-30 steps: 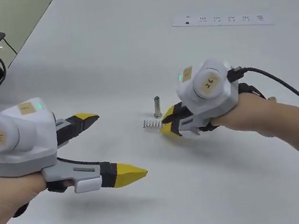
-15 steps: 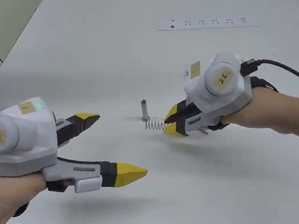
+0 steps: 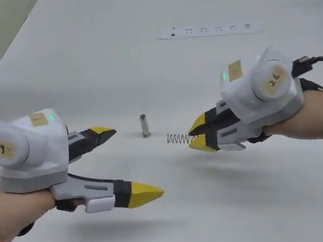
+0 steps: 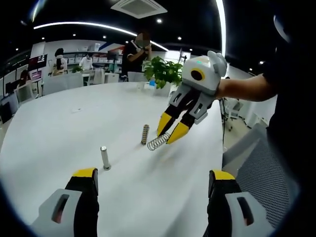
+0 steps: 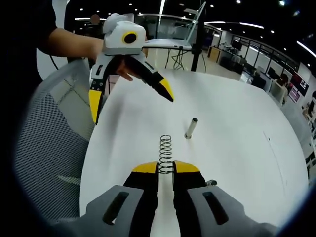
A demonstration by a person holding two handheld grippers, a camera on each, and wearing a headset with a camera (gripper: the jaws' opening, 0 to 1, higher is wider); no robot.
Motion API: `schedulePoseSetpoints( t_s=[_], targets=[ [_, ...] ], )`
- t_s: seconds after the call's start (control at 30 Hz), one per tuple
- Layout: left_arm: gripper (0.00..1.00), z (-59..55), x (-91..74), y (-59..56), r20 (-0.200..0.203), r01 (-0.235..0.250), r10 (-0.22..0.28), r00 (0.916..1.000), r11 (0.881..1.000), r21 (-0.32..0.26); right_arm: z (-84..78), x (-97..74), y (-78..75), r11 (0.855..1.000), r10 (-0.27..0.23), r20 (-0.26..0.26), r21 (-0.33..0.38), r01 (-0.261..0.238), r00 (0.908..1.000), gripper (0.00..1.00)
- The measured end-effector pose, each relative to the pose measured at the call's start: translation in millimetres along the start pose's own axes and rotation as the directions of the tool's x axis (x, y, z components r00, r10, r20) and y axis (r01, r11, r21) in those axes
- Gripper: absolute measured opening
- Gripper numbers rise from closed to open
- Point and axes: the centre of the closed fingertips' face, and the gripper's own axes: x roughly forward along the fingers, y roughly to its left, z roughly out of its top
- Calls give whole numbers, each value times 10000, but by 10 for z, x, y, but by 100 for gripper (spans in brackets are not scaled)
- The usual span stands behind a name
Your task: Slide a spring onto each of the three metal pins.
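The white bench [image 3: 136,50] runs from the near edge to the far side. The left gripper [image 3: 125,162] hangs over its near left part, jaws spread wide apart, holding and touching nothing; its yellow tips point right, one farther, one nearer. The right gripper [image 3: 196,135] is on the right, its jaws drawn almost together and clamped on one end of a spring [image 3: 178,137]; only the coil's width keeps the tips apart.

A white power strip [image 3: 208,29] lies flat at the far side, well apart from both grippers.

A bare metal pin [image 3: 145,126] stands upright on the bench between the two grippers, nearer the right one. In the left gripper view a sleeved pin [image 4: 144,134] stands upright farther off, coils around its shaft, just beside the right gripper's tips.

The spring sticks out leftward from the right gripper's tips, roughly level; its free end stops just short of the bare pin, to its right and a little nearer, not touching it.
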Motion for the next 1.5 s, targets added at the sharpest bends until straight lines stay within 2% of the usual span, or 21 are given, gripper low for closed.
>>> schedulePoseSetpoints(
  t_s=[0.27, 0.57, 0.73, 0.83, 1.0, 1.3, 1.5],
  targets=[
    [85, 32, 180, -149, -193, 616, -611, 9979, 9978, 240, -146, -109, 100, 9999, 101, -196, -11, -101, 9998, 8],
    [79, 85, 347, -261, -310, 1108, -1092, 9935, 9923, 552, -160, -224, 156, 9999, 128, -121, -83, -129, 9998, 8],
    [71, 156, 433, -279, -188, 1125, -1114, 9936, 9911, 710, -162, -259, 210, 9994, 264, -40, -211, -265, 9996, 8],
    [67, 176, 491, -342, -175, 1381, -1372, 9904, 9873, 782, -174, -258, 220, 9994, 238, -110, -247, -241, 9997, 8],
    [63, 186, 558, -380, -144, 1578, -1571, 9875, 9837, 859, -156, -274, 244, 9993, 256, -27, -289, -257, 9997, 8],
    [49, 189, 593, -414, -124, 1787, -1783, 9839, 9795, 929, -146, -312, 294, 9986, 341, 116, -410, -336, 9994, 8],
    [29, 235, 628, -483, 13, 1970, -1986, 9801, 9729, 1208, -109, -327, 328, 9980, 427, 259, -483, -414, 9988, 8]
  ],
)
